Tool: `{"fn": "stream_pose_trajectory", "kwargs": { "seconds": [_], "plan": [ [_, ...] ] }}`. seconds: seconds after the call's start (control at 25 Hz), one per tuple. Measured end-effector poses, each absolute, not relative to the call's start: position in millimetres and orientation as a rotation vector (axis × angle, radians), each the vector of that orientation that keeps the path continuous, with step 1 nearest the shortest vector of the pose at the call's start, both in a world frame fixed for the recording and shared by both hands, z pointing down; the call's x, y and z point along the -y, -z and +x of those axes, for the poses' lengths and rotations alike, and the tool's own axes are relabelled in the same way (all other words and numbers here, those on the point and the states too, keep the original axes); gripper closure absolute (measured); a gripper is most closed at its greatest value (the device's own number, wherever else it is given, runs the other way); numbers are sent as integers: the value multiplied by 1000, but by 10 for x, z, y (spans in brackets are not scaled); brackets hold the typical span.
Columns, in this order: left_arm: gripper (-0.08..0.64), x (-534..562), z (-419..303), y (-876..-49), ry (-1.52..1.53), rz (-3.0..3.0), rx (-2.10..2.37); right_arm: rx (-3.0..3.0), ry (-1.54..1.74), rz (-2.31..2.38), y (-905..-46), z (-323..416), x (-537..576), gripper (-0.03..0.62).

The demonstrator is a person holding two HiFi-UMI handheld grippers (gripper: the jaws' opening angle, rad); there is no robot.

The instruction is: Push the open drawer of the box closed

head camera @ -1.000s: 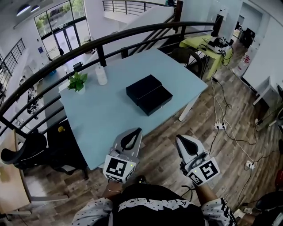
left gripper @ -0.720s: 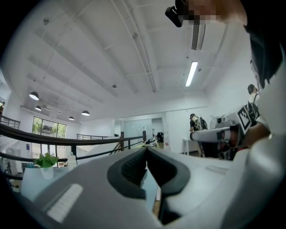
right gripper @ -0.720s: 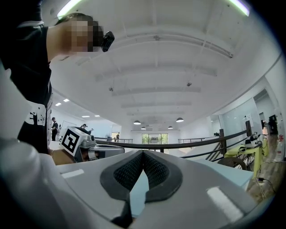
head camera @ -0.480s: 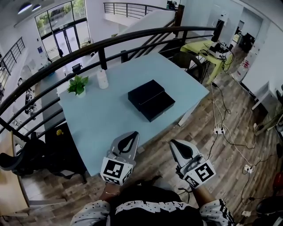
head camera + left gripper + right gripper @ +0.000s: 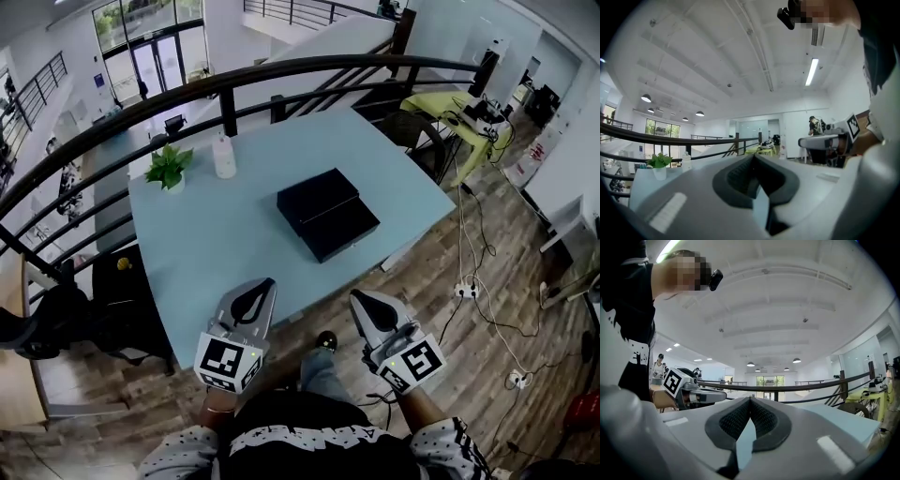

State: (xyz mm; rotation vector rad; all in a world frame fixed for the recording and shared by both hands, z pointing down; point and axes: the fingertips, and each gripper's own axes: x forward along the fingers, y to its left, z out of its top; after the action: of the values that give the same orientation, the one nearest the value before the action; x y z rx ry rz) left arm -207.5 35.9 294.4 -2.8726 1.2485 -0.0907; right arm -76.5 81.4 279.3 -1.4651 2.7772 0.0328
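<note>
**Both claws closed and empty, short of the box**

Box [image 5: 317,194]: black and flat, lying right of centre on the light-blue worktop [image 5: 206,248]. Its drawer [image 5: 345,230] stands open, pulled out towards the near right corner of the worktop. Nothing touches the box or the drawer.

Left claw [image 5: 265,283]: jaws together at the tips, nothing between the pads. It is held about level at the worktop's near edge, well apart from the box.

Right claw [image 5: 357,296]: jaws also closed tip to tip, nothing gripped. It is held beside the left one, over the wooden floor [image 5: 450,253] just off the near edge, also well apart from the box.

Other items: a potted plant [image 5: 169,168] and a white bottle [image 5: 224,157] stand near the far left corner of the worktop. A dark railing [image 5: 309,70] curves behind the far edge.
</note>
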Motion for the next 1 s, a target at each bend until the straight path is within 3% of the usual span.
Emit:
{"fn": "stream_pose_trajectory", "kwargs": {
  "seconds": [1.0],
  "plan": [
    [560,1446,-899,-3656,370,-2853,-1352,-2879,73,-1507,-3761,566,947,597]
  ]
}}
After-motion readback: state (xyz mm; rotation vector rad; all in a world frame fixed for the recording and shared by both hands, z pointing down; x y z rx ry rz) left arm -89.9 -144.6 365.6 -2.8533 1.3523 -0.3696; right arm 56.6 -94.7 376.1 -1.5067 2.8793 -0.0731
